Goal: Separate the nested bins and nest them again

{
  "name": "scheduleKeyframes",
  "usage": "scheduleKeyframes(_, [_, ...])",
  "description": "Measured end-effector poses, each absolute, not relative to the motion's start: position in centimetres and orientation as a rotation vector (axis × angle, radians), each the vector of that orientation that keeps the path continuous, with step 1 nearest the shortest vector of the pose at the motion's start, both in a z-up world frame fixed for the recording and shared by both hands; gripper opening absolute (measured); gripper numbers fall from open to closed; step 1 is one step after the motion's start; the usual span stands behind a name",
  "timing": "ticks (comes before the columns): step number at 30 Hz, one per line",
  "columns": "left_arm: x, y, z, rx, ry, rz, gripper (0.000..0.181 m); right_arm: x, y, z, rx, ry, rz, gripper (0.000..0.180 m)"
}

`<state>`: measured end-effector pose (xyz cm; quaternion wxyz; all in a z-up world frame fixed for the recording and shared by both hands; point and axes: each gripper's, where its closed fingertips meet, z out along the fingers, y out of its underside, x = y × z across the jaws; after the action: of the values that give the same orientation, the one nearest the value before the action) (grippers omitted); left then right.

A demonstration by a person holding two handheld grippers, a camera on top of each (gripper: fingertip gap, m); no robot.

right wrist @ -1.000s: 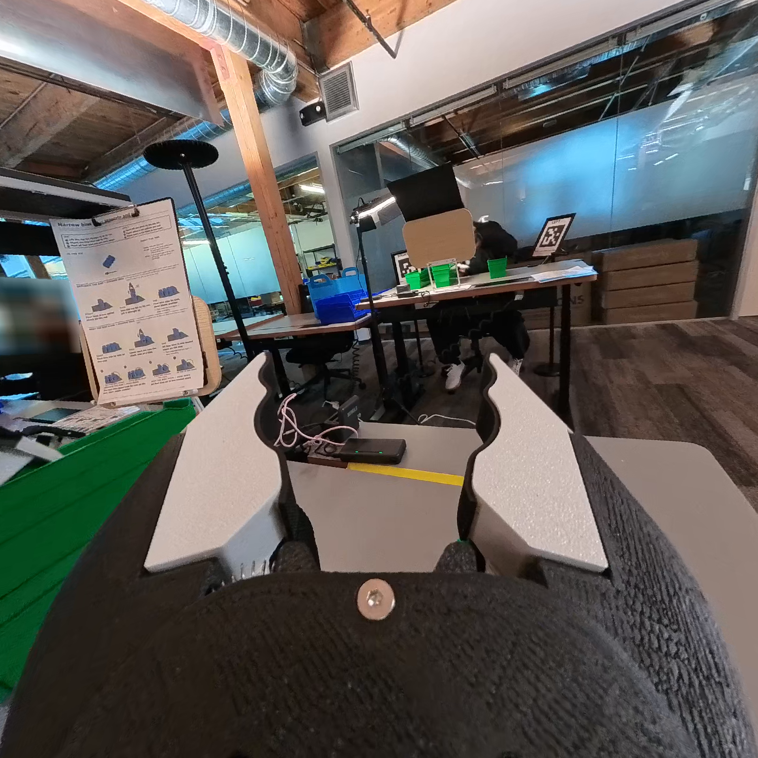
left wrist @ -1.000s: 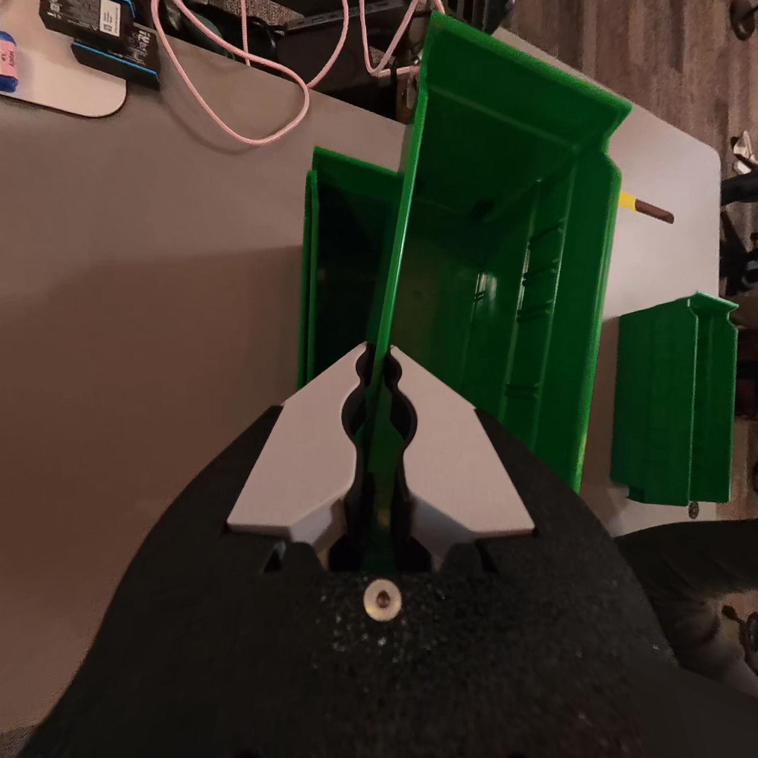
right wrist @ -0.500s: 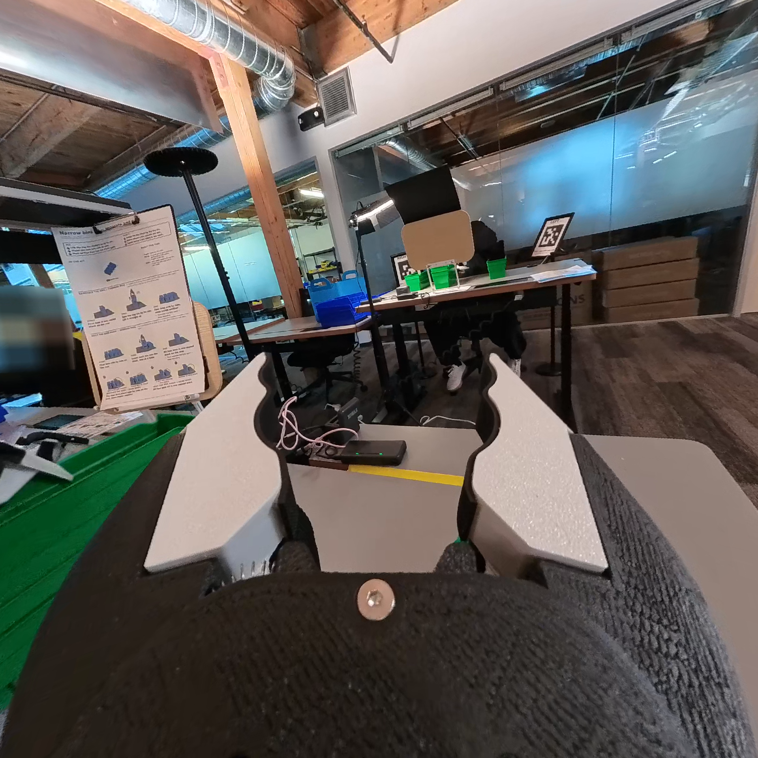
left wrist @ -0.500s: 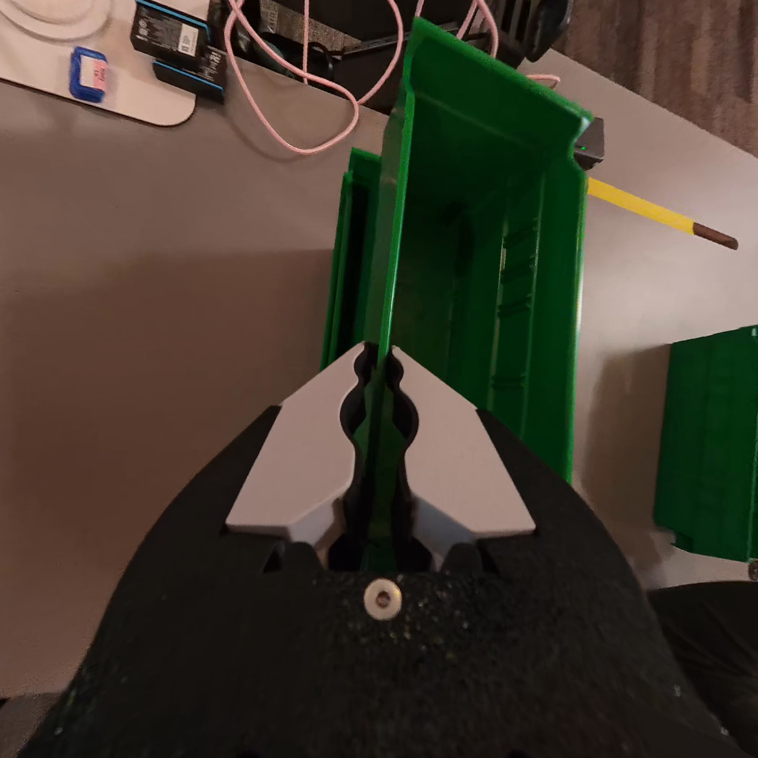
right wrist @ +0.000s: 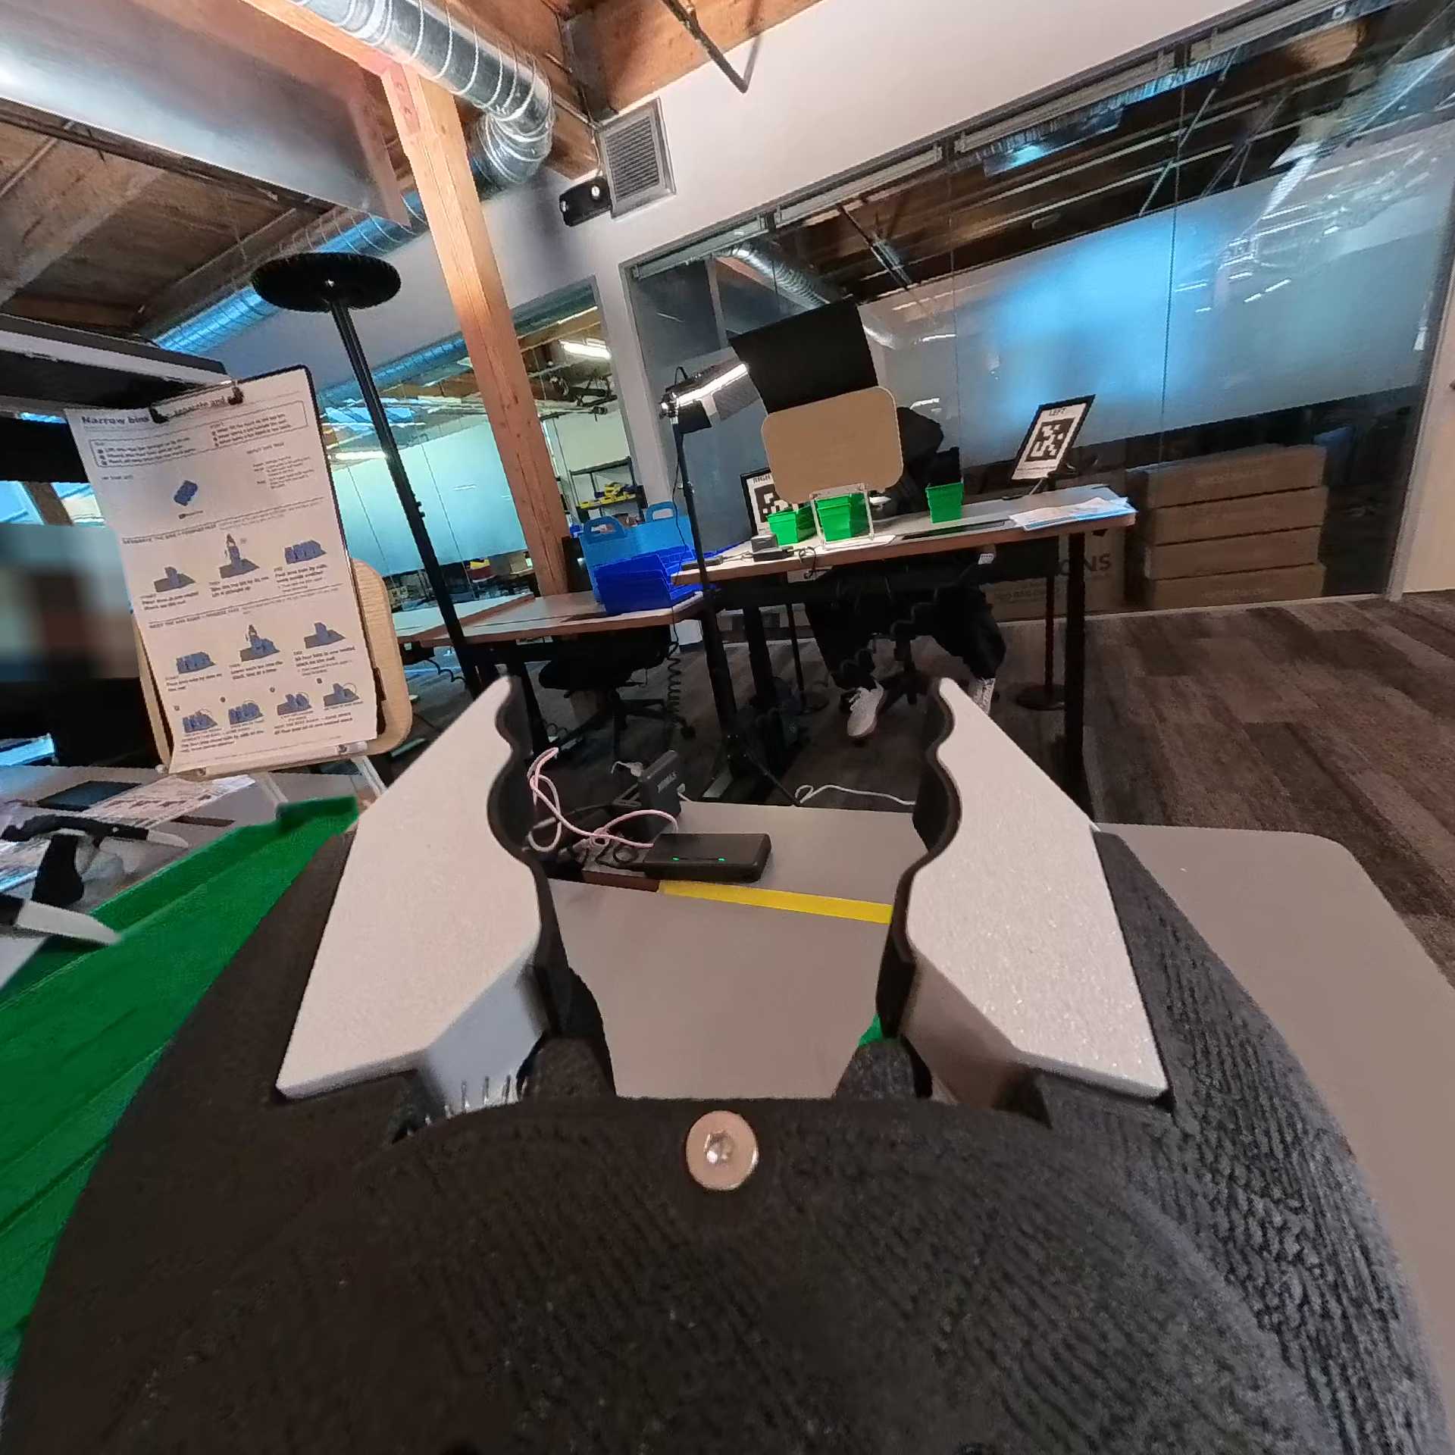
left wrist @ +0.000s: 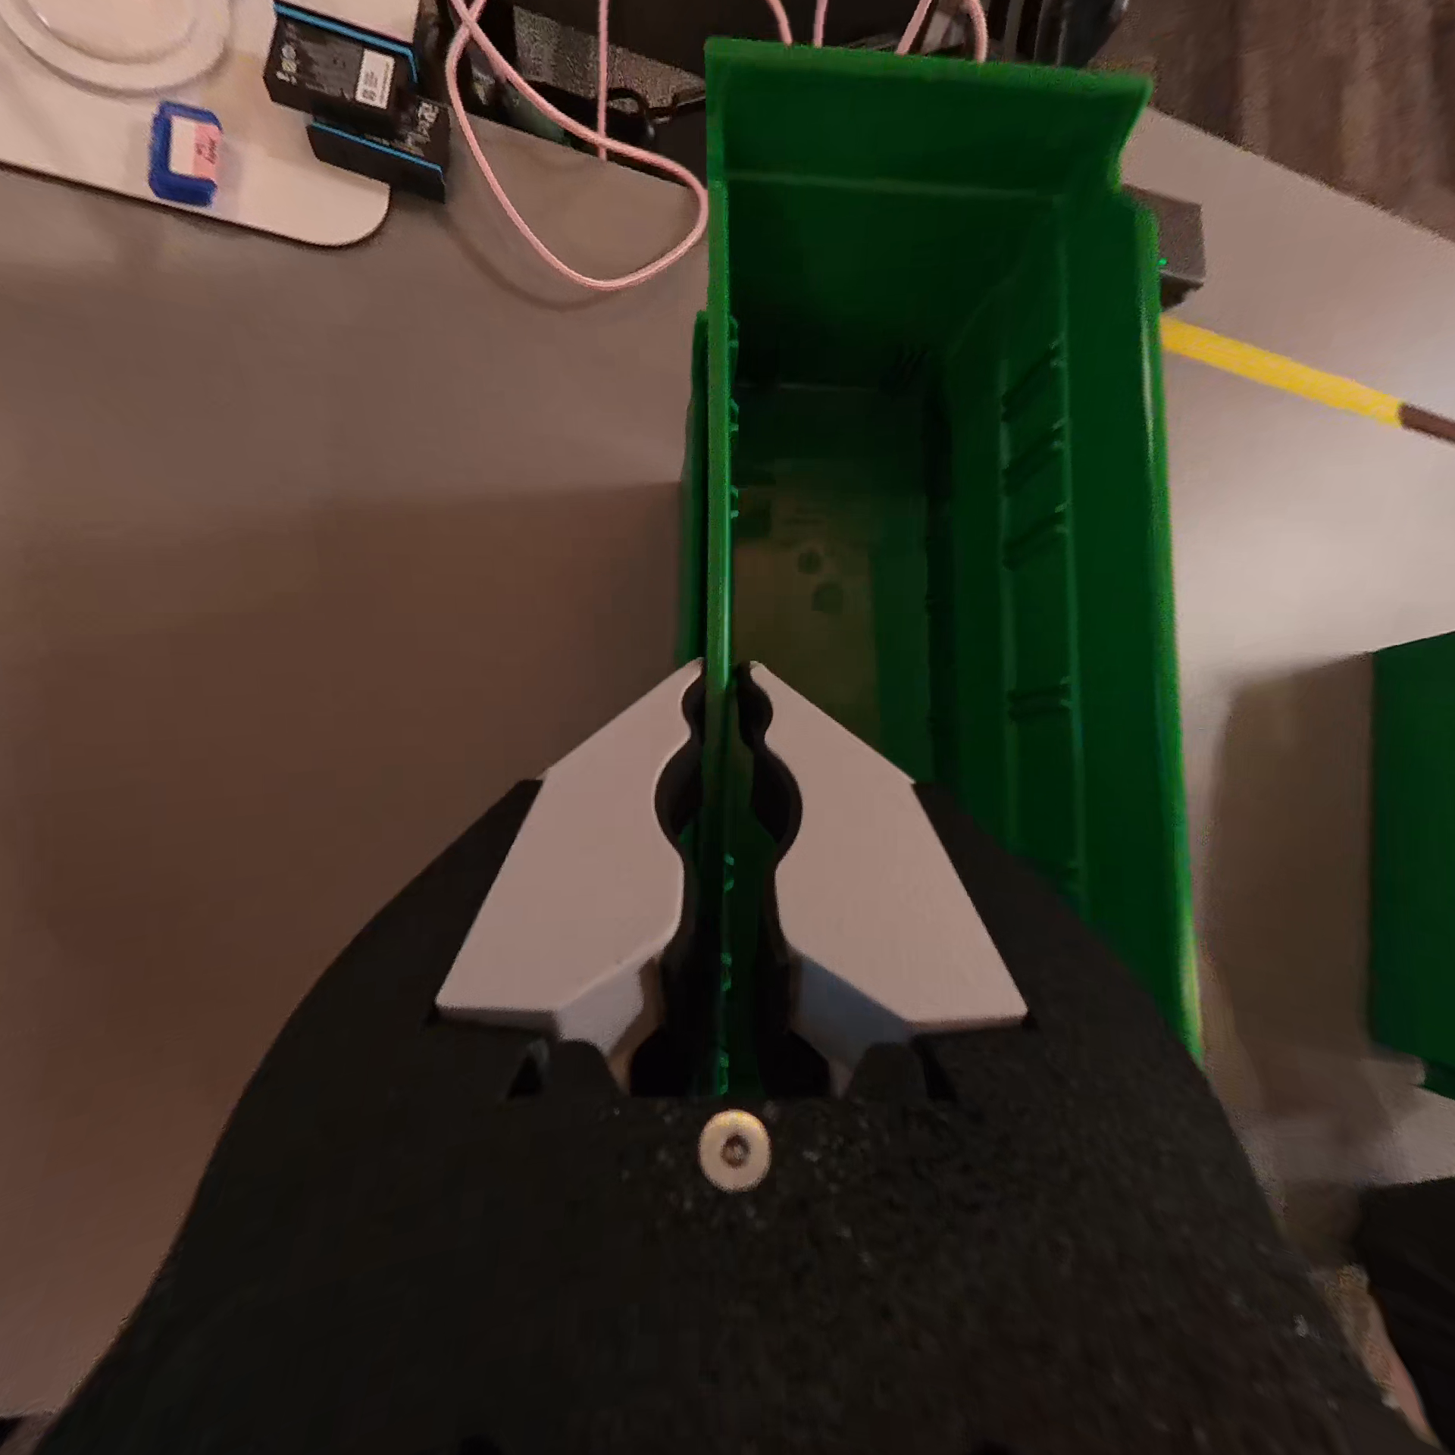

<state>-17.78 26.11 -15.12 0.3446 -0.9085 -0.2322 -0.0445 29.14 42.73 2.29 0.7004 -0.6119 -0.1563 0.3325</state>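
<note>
The left hand-held gripper (left wrist: 726, 669) is clamped on the left wall of a long green bin (left wrist: 1047, 551), which sits inside a second green bin (left wrist: 691, 488) on the grey desk (left wrist: 315, 551). Another green bin (left wrist: 1413, 850) lies to the right. The right hand-held gripper (right wrist: 720, 775) is spread wide and empty above the desk, a yellow strip (right wrist: 775, 900) beyond it.

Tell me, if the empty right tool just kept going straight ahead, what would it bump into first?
Probably the small black box near the far edge of the grey table. It lies straight ahead between the open right tool's fingers, with only bare tabletop and a yellow stripe before it. Depth is hard to judge; the tool might pass above it.
</note>
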Motion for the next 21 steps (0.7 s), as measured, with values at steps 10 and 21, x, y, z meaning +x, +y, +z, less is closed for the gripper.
scheduleKeyframes(10, [-16.4,26.8,-17.0,-2.411,-0.608,-0.223,0.006,27.1,42.8,1.4,-1.402,-0.412,0.704,0.098])
scheduleKeyframes(21, [-13.6,24.3,-5.3,-1.838,-0.151,0.024,0.093,26.9,43.4,0.7,-1.433,-0.438,0.596,0.1])
